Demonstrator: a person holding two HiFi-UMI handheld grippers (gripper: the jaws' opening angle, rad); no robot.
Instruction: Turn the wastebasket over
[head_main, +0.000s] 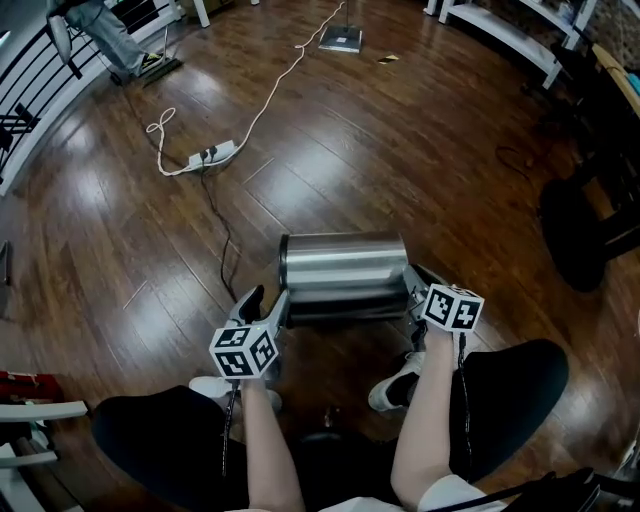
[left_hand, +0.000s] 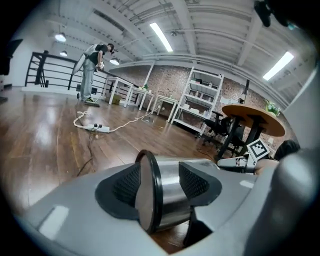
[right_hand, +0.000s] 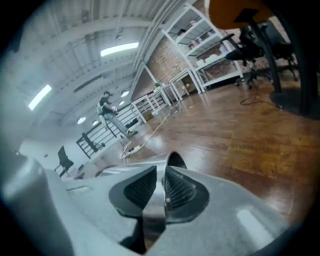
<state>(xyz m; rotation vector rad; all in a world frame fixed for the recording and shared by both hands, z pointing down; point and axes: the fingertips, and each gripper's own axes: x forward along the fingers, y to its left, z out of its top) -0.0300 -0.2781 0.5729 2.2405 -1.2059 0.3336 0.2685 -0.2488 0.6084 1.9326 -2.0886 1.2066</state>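
The wastebasket (head_main: 345, 265) is a shiny steel cylinder lying on its side on the wood floor, just in front of my feet. My left gripper (head_main: 268, 300) is at its left end. In the left gripper view its jaws stand wide around the black-ringed base of the wastebasket (left_hand: 165, 195), and I see no pad pressing on it. My right gripper (head_main: 415, 290) is at the right end, the open mouth. The right gripper view shows the right gripper (right_hand: 161, 187) with its jaws nearly together on the thin rim wall of the wastebasket (right_hand: 175, 161).
A white power strip (head_main: 215, 153) with a white cable lies on the floor beyond the basket. A black cable (head_main: 225, 240) runs from it toward the basket. A dark chair base (head_main: 585, 230) stands at right, white shelving (head_main: 500, 30) at the back. A person (head_main: 110, 35) stands far left.
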